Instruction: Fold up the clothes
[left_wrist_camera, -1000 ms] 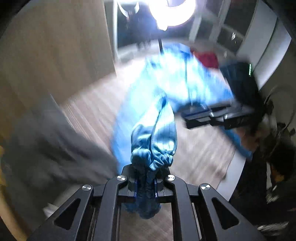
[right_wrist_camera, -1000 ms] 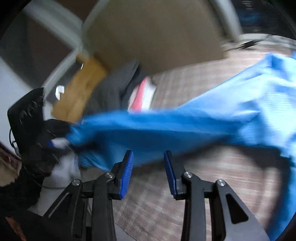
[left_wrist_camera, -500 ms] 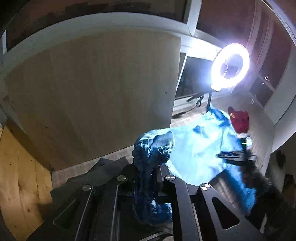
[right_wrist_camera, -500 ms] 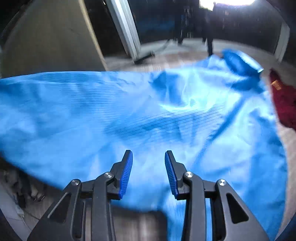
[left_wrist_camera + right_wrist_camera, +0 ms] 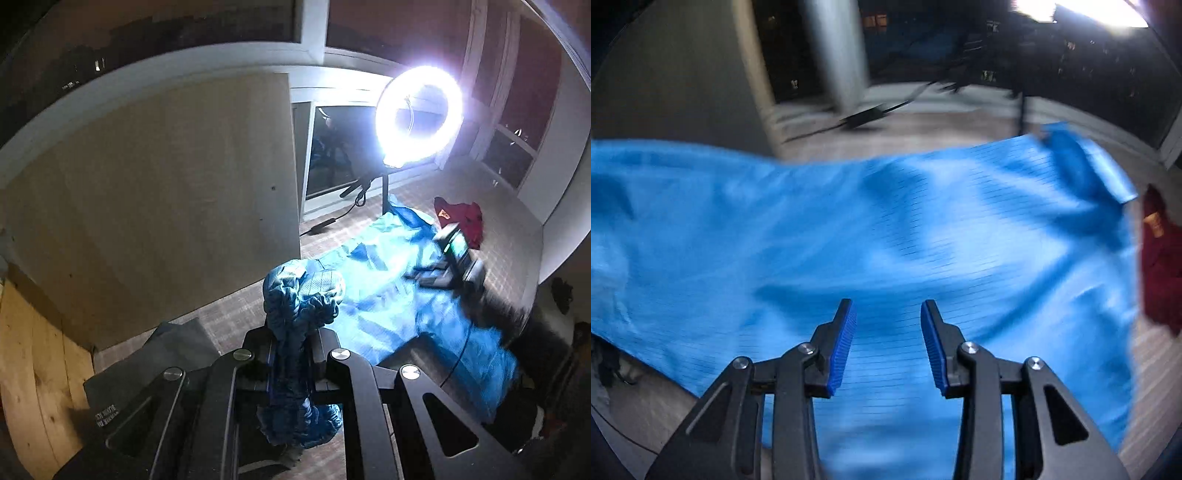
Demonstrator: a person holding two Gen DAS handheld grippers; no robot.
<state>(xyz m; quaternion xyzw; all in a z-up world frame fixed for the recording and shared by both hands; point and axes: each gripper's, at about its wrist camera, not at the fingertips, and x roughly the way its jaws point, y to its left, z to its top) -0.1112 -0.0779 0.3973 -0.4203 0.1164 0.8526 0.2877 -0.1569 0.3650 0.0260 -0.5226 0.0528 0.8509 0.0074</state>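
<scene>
- Far left of the left wrist view, at nine o'clock: a pale wooden board (image 5: 33, 373), and a big beige panel (image 5: 159, 206) standing up behind it.
- Seven o'clock, a dark grey garment (image 5: 147, 365) lies on the floor, partly under the tool.
- Six o'clock, the left gripper (image 5: 291, 363) is clamped tight on a bunched cuff of the blue garment (image 5: 373, 295); gathered cloth bulges above and below the fingers.
- From there the blue cloth runs out toward three o'clock, spread over the woven floor (image 5: 229, 310).
- One o'clock, a ring light (image 5: 419, 118) blazes on its stand.
- Two o'clock, a red garment (image 5: 461, 218) lies just past the blue one.
- Three o'clock, the right gripper (image 5: 428, 277) is over the blue fabric, blurred.
- In the right wrist view, the right gripper (image 5: 888, 343) has its blue-padded fingers (image 5: 844, 343) spread wide, holding nothing, with the blue garment (image 5: 849, 229) filling the middle of the frame beyond them.
- At three o'clock, the red garment (image 5: 1161, 266) sits beside the blue edge.
</scene>
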